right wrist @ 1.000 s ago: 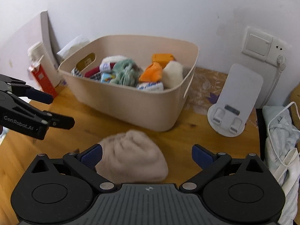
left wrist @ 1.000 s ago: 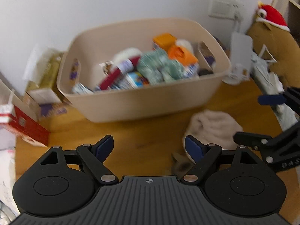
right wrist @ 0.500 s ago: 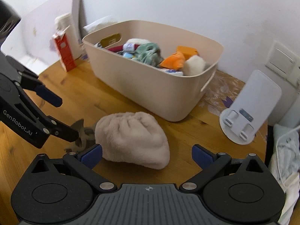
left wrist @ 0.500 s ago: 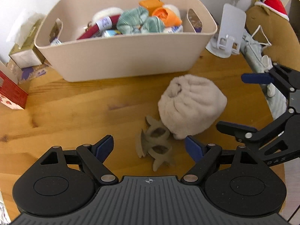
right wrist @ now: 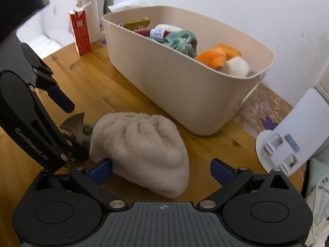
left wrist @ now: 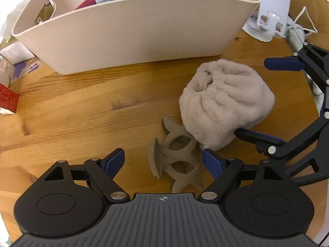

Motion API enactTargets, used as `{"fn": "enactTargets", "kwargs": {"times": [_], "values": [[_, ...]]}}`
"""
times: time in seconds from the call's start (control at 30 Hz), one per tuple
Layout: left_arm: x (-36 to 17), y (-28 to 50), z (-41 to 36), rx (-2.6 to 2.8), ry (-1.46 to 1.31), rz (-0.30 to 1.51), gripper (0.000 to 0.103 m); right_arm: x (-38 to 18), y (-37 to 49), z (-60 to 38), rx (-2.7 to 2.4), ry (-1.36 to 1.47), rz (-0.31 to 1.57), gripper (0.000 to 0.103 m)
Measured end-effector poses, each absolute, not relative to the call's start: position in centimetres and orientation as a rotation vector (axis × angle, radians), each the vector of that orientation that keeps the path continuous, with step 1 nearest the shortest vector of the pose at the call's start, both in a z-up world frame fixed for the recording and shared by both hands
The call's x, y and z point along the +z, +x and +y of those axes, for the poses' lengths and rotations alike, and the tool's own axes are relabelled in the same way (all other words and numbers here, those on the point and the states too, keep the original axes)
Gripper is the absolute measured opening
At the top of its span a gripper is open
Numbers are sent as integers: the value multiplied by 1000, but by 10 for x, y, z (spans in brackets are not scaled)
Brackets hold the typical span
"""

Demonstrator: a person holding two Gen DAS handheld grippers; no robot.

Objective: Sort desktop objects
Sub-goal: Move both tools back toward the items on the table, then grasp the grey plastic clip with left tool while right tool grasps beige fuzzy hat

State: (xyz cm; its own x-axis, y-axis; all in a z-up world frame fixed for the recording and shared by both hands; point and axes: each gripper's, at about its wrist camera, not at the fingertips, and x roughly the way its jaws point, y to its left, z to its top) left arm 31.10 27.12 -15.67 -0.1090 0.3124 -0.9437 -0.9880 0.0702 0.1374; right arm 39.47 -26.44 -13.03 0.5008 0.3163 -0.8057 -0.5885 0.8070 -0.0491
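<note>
Your left gripper [left wrist: 163, 162] is spread wide around the grey hair claw [left wrist: 175, 158] at 12 o'clock — your right gripper [right wrist: 161, 169] gapes likewise over the fluffy beige hat [right wrist: 141, 150]. Beyond, at 12, stands the beige bin [left wrist: 133, 35] — already holding sorted items.

The wooden table [left wrist: 72, 111] held one beige bin [left wrist: 133, 33], one fluffy hat [left wrist: 224, 100], one grey hair claw [left wrist: 176, 156], one white stand [right wrist: 287, 142], and one red carton [right wrist: 81, 35].
</note>
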Motion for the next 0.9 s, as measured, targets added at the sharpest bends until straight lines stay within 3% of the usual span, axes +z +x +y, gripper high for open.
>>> {"fn": "enactTargets", "kwargs": {"times": [0.13,0.23,0.33,0.53,0.67,0.9], "values": [[-162,304,275,1356,-909,1085,81,-132,399,-266,613,-304,904,86],[-164,300,276,1324,-948,1054,65,-131,399,-264,643,-316,894,70],[-163,302,276,1323,-916,1059,57,-133,400,-263,656,-307,898,52],[-161,295,274,1323,-918,1037,54,-133,400,-267,635,-278,923,25],[-155,292,268,1325,-891,1019,48,-127,395,-267,613,-280,933,21],[-145,282,253,1354,-861,995,48,-111,380,-280,543,-196,904,19]]}}
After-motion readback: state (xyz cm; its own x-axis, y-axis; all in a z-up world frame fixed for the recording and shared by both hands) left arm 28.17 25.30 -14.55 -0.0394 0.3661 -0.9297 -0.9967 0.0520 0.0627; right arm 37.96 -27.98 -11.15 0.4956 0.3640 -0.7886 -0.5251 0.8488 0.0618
